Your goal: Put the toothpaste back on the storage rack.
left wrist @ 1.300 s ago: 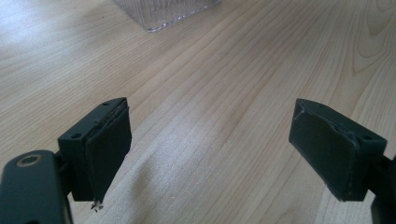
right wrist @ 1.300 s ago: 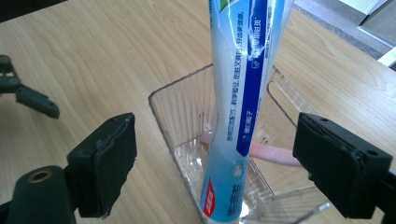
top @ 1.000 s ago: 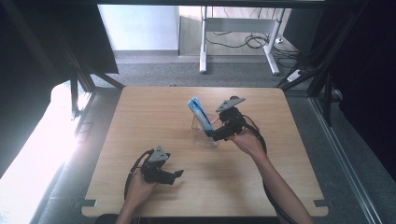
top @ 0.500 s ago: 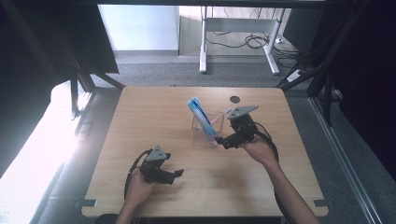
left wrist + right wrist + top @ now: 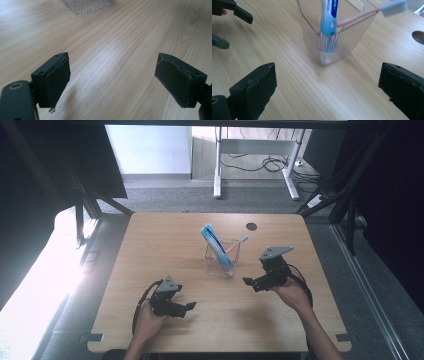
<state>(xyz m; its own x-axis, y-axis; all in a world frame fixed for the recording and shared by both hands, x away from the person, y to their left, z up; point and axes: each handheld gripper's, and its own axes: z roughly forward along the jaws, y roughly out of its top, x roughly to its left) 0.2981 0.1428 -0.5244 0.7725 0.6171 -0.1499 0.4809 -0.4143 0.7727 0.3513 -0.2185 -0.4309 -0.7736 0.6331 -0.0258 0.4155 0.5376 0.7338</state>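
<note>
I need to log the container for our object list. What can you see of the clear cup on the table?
The clear cup is a see-through, ribbed, plastic-looking holder with flat sides, standing upright near the middle of the wooden table. A blue-and-white toothpaste tube and a pink toothbrush lean inside, sticking out above its rim. Neither claw touches it.

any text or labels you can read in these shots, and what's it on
No text can be read for certain.
Toothpaste tube: white print on a dark blue band and small dark marks lower down, all too blurred to read.
Clear cup, pink toothbrush, wooden table and both grippers: no lettering seen.
</note>
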